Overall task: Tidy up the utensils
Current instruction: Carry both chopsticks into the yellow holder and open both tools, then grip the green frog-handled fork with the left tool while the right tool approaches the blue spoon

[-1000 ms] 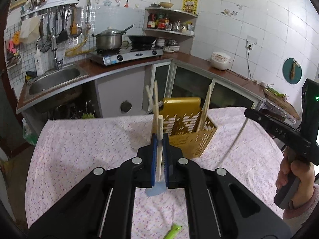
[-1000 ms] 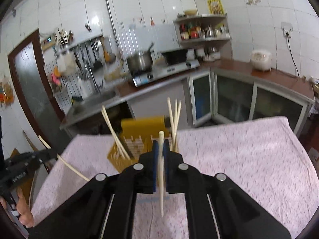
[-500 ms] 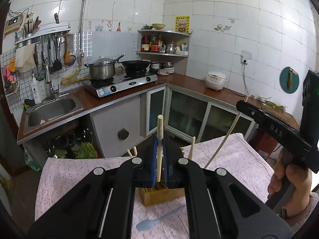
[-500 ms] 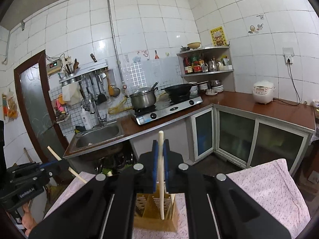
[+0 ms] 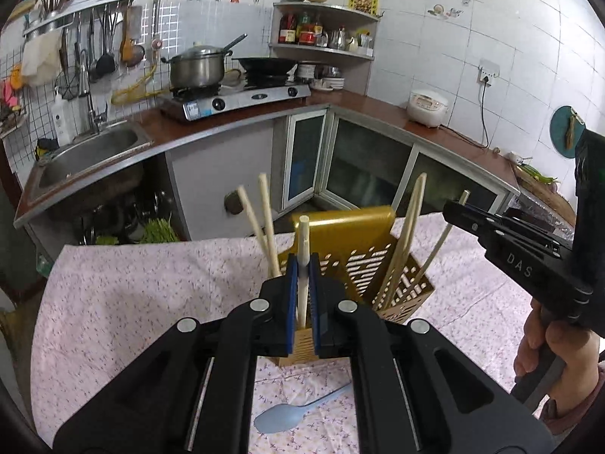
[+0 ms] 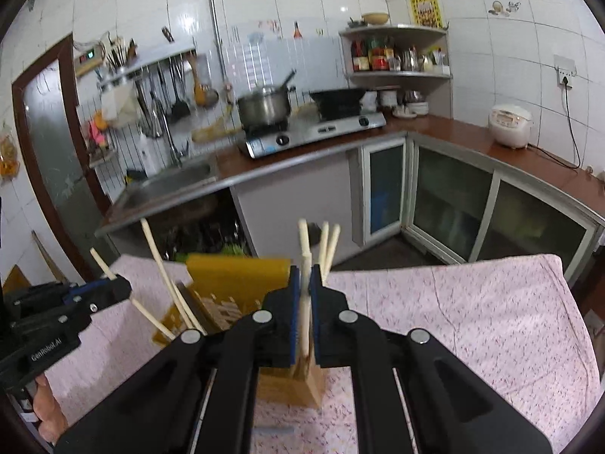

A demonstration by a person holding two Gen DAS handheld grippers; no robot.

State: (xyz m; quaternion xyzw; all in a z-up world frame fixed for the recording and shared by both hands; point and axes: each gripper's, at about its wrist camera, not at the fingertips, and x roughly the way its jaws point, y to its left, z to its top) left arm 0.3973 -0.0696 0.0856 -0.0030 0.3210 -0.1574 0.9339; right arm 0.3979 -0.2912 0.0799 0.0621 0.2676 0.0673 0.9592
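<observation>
Each tool is carrying one chopstick upright, so its lower end can be dropping straight into the yellow slotted utensil holder (image 5: 351, 257) standing on the cloth-covered surface (image 5: 132, 295). The left tool (image 5: 302, 283) is clamping its pale chopstick (image 5: 303, 238) between the blue pads, directly over the holder's near compartment. The right tool (image 6: 302, 295) is gripping its own chopstick (image 6: 303, 249) the same way, though its jaws are starting to ease apart with the stick between them, probably to be letting it slide down among the chopsticks already leaning inside. A light blue spoon (image 5: 287, 416) is lying on the cloth just in front of the holder, apparently waiting to be sorted.
</observation>
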